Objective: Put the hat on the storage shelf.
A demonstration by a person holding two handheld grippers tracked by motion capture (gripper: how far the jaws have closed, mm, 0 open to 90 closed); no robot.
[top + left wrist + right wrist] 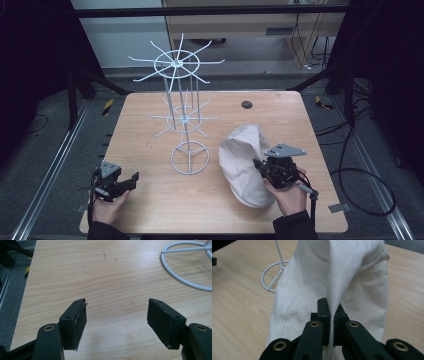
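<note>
A cream cloth cap lies on the right half of the wooden table, partly lifted into a peak. My right gripper is shut on a fold of the cap; in the right gripper view the fabric is pinched between the two pads and rises in a ridge from my right gripper. A white wire stand with two tiers of spokes and a ring base stands mid-table, left of the cap. My left gripper rests near the front left, and in its own view my left gripper is open over bare wood.
The stand's ring base lies ahead and right of the left gripper, and the ring base sits close beside the cap. A dark round hole marks the table's far side. Cables trail on the floor at right.
</note>
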